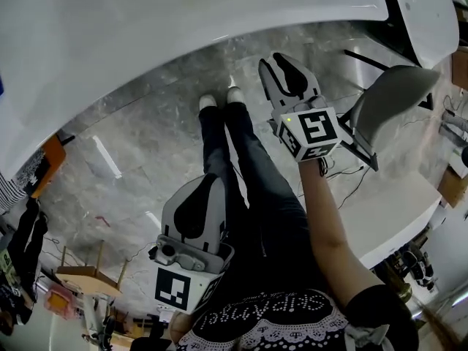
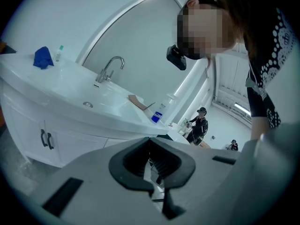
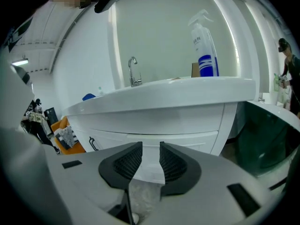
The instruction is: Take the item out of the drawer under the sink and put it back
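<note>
- I am holding the left hand-held gripper (image 1: 208,183) at the lower left of the head view. It is pointing up the frame toward the white sink surface (image 1: 183,42).
- In its own view, the tips of that gripper's jaws are meeting, and nothing is sitting between the pads.
- I am holding the right hand-held gripper (image 1: 282,64) at the upper middle of the head view, just below the surface's curved edge and over the grey marbled floor (image 1: 139,152).
- The right hand-held gripper's jaws are standing apart and empty. Only the white cabinet and a strip of floor are showing through the gap.
- The drawer front (image 3: 190,139) is sitting in the middle of the right gripper view, directly under the surface. It is lying flush and closed, with its long axis running left to right across the frame.
- The item itself is showing in no view, so I cannot tell where it is or which way it is pointing.
- A pair of dark door handles (image 2: 46,138) is showing at the lower left of the left gripper view, on the cabinet below the basin.
- On top of the surface, a faucet (image 2: 110,67) is standing upright behind the basin, and a blue cloth (image 2: 43,58) is lying at the upper left.
- A spray bottle (image 3: 202,43) with a blue label is standing upright at the upper right of the right gripper view.
</note>
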